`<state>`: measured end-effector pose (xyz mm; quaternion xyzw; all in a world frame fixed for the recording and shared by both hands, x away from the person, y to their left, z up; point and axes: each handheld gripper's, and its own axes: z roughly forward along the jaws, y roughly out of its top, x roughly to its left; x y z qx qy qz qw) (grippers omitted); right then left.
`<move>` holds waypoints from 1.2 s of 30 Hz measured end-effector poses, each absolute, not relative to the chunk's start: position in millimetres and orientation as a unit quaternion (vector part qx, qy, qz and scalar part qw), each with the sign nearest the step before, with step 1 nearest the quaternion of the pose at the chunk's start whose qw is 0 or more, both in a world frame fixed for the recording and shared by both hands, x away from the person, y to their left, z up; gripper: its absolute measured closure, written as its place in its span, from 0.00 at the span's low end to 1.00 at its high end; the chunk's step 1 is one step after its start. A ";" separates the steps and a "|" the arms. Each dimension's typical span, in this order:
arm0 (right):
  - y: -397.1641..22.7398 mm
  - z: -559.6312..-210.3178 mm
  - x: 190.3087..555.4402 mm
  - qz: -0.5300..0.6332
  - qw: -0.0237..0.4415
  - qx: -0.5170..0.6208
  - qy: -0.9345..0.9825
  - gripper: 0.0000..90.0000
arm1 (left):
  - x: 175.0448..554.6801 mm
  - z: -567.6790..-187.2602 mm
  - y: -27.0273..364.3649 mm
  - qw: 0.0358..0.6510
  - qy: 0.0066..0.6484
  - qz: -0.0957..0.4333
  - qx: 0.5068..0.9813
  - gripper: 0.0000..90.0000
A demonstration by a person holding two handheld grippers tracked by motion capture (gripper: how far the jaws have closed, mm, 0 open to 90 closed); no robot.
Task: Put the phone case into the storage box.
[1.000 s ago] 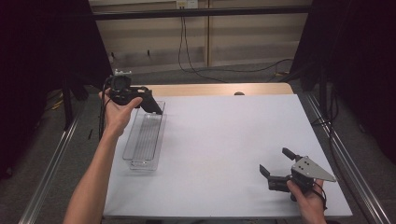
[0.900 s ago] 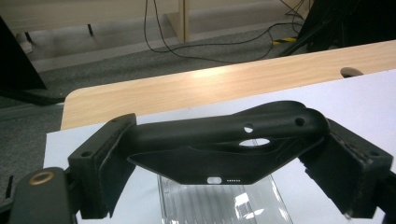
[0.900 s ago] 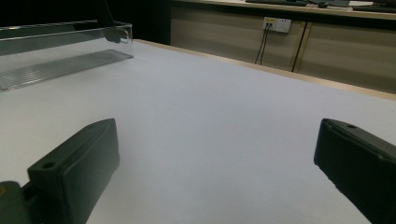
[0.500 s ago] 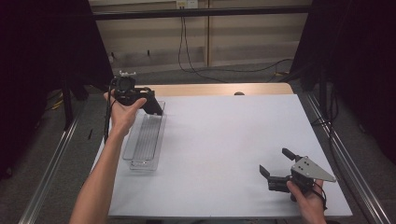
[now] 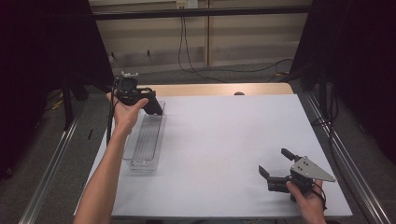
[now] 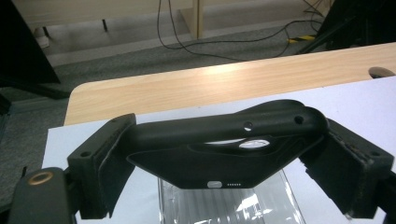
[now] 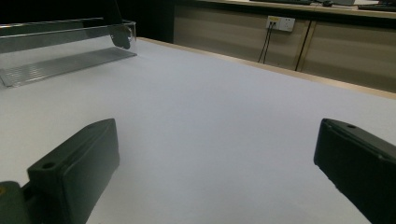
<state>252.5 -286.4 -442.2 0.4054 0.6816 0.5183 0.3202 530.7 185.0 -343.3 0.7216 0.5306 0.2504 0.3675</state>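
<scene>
Left tool (image 5: 154, 106) clamped on a black phone case (image 6: 224, 144), held just above the far end of the clear tray (image 5: 144, 140). Right tool (image 5: 276, 169) wide open, nothing between its jaws, low over the bench (image 5: 224, 140), well apart from the tray.

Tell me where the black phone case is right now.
The black phone case sits clamped between the left gripper fingers, held over the far end of the clear tray at the table's left side.

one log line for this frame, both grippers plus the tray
left gripper: shut on black phone case, above clear tray far end | right gripper: open, empty, near table front-right edge
</scene>
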 end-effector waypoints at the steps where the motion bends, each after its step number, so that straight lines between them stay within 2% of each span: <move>1: -286.3 -442.3 252.6 0.518 0.320 0.405 0.682 0.00 | 531.2 -344.2 184.8 0.369 0.533 0.249 0.720 0.15; 27: -286.5 -442.7 252.7 0.518 0.319 0.402 0.684 0.00 | 541.7 -350.9 181.9 0.381 0.531 0.264 0.709 0.14; 36: -286.0 -443.1 253.1 0.519 0.318 0.402 0.684 0.00 | 543.6 -348.9 169.2 0.375 0.526 0.266 0.716 0.14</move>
